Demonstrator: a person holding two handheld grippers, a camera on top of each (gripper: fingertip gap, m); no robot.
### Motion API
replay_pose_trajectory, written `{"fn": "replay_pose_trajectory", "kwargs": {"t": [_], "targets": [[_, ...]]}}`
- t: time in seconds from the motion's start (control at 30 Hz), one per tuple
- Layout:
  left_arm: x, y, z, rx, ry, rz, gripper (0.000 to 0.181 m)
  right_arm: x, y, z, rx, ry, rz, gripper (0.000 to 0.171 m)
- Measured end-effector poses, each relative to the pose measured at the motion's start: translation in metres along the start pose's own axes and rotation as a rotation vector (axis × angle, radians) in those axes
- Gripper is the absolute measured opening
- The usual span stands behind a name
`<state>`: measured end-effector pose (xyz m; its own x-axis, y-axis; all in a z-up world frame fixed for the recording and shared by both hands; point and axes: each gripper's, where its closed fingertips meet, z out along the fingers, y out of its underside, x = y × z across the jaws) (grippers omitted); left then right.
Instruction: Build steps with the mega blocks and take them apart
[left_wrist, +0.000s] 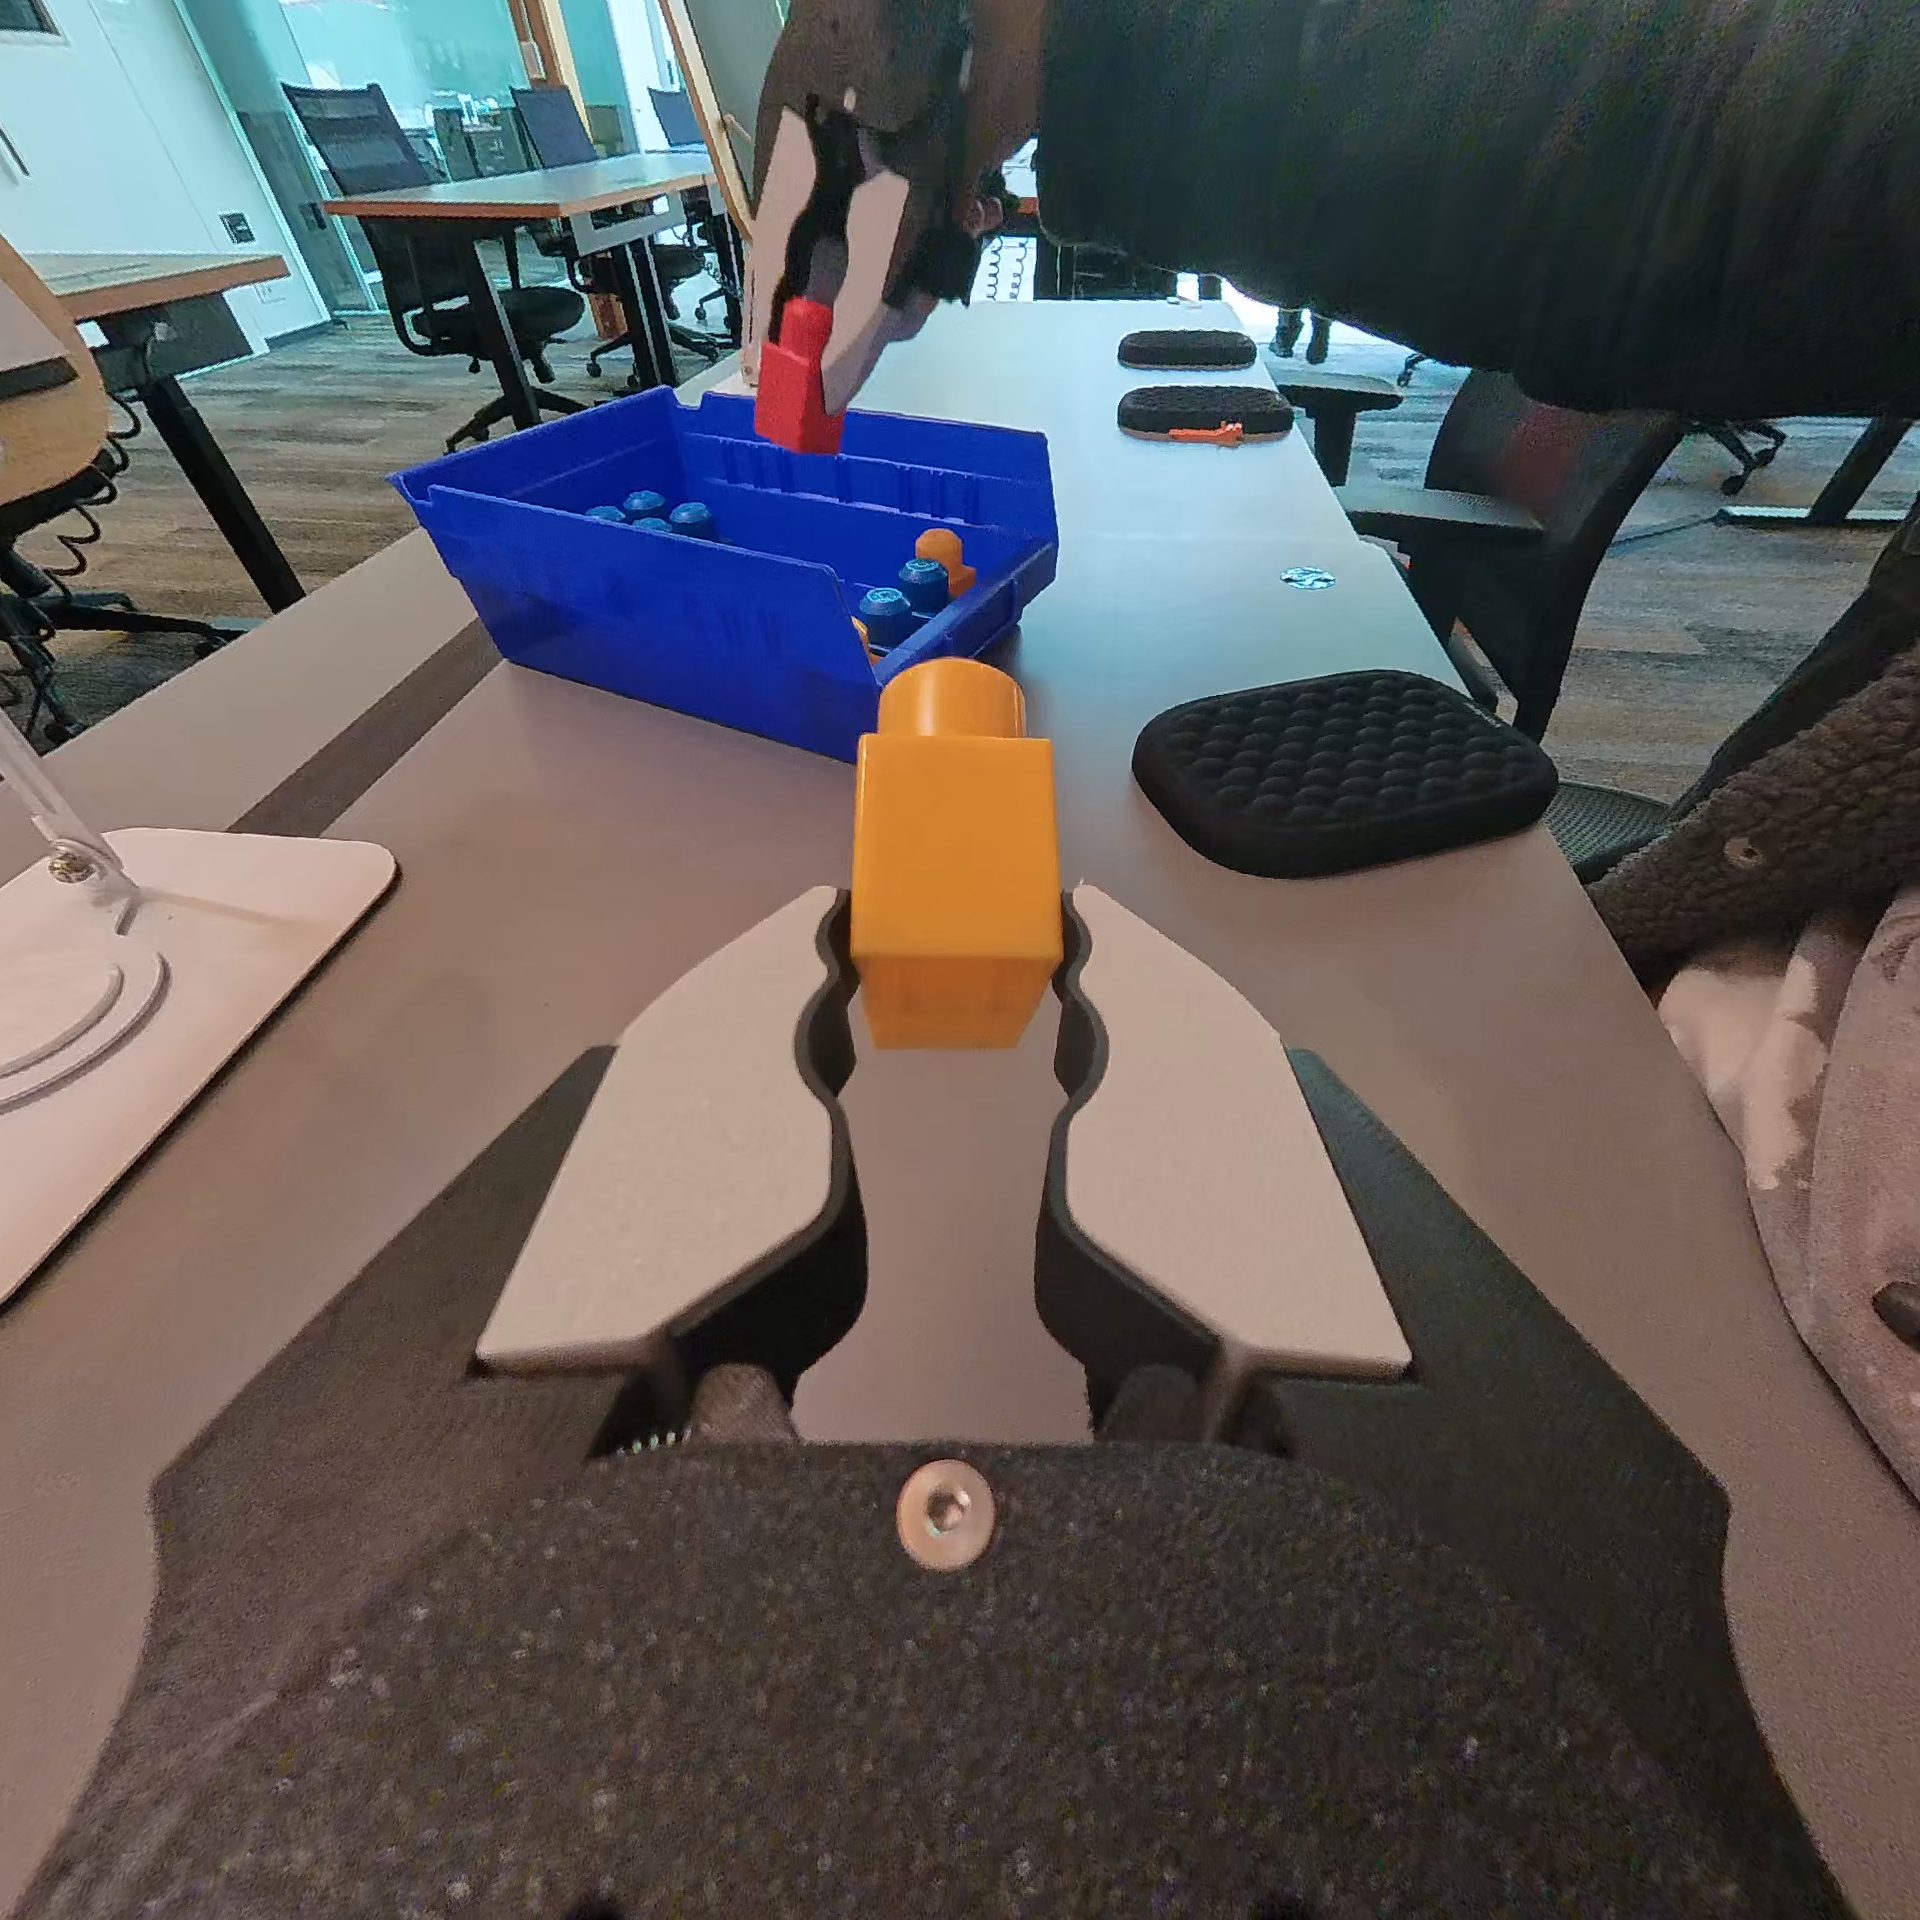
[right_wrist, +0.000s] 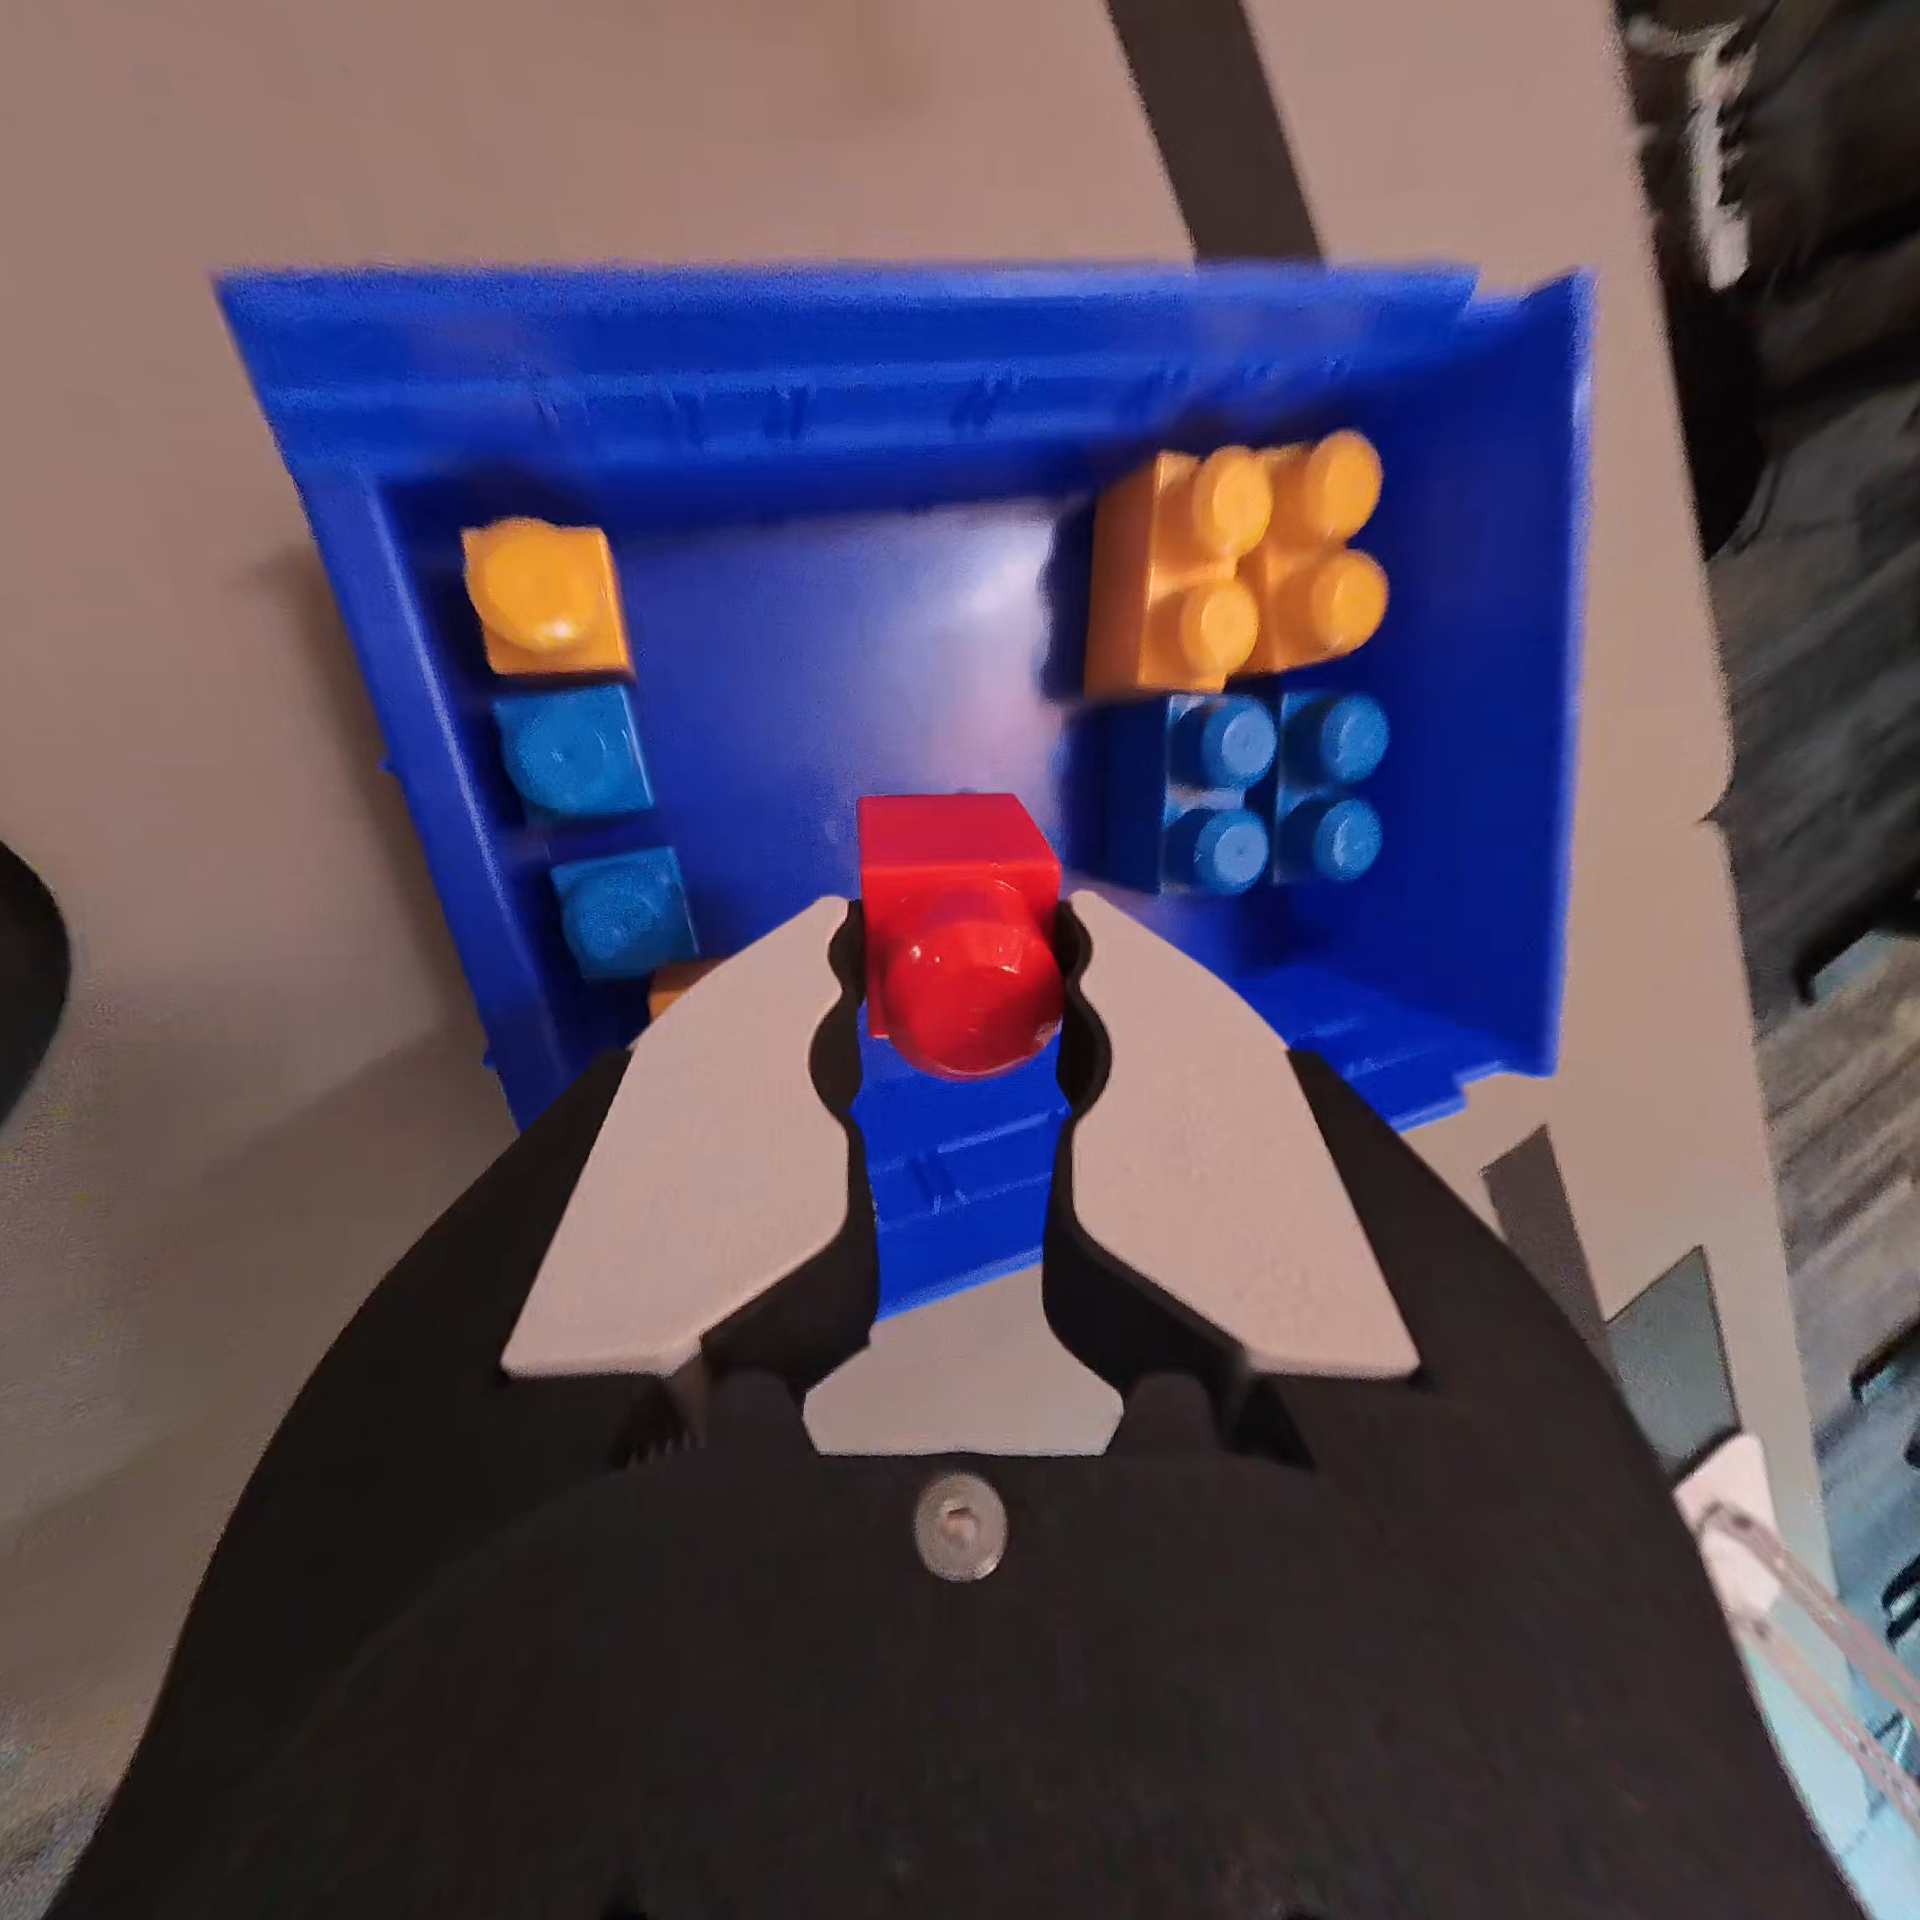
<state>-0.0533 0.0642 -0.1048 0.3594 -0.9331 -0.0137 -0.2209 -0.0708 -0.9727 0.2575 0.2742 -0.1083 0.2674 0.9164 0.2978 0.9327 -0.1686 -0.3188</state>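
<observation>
Holding one single-stud block in each gripper, near the bin.

The left gripper clamps an orange block above the table; the right gripper pinches a red block over the blue bin. Lower it squarely into the bare middle, clear of the blocks already inside.

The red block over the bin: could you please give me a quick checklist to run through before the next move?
1. Right gripper shut on the red block: ok.
2. Left gripper shut on the orange block: ok.
3. Red block above the blue bin, inside its walls: ok.
4. Bare bin floor beneath it, blocks only along the sides: ok.
5. Orange block clear of the bin: ok.
6. Height of red block above the floor: cannot tell.
</observation>
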Motion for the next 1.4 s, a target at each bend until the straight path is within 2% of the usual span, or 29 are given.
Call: {"fn": "replay_pose_trajectory", "kwargs": {"t": [0.1,0.3,0.53,0.97,1.1,1.23,1.3,1.4], "targets": [[0.0,0.001,0.001,-0.002,0.004,-0.001,0.037,-0.006,0.008,0.02,-0.025,-0.05,0.023,0.035],[0.002,0.003,0.002,-0.012,0.009,0.0,0.037,-0.024,-0.001,0.063,-0.051,-0.145,0.029,0.034],[0.003,0.005,0.002,-0.017,0.018,-0.003,0.037,-0.036,-0.02,0.097,-0.105,-0.201,0.005,0.034],[0.004,0.003,0.001,-0.012,0.024,0.002,0.037,-0.045,-0.027,0.116,-0.184,-0.23,-0.025,0.036],[0.004,0.003,0.001,-0.008,0.021,0.003,0.037,-0.041,-0.03,0.11,-0.158,-0.227,-0.009,0.044],[0.002,0.003,0.0,-0.004,0.015,-0.001,0.037,-0.03,-0.046,0.08,-0.071,-0.195,0.011,0.051],[0.001,0.003,0.0,0.0,0.013,-0.005,0.037,-0.022,-0.064,0.057,0.017,-0.148,0.014,0.052],[0.0,0.002,0.0,0.008,0.008,-0.009,0.037,-0.024,-0.106,0.016,0.237,-0.118,0.017,0.052]]}}
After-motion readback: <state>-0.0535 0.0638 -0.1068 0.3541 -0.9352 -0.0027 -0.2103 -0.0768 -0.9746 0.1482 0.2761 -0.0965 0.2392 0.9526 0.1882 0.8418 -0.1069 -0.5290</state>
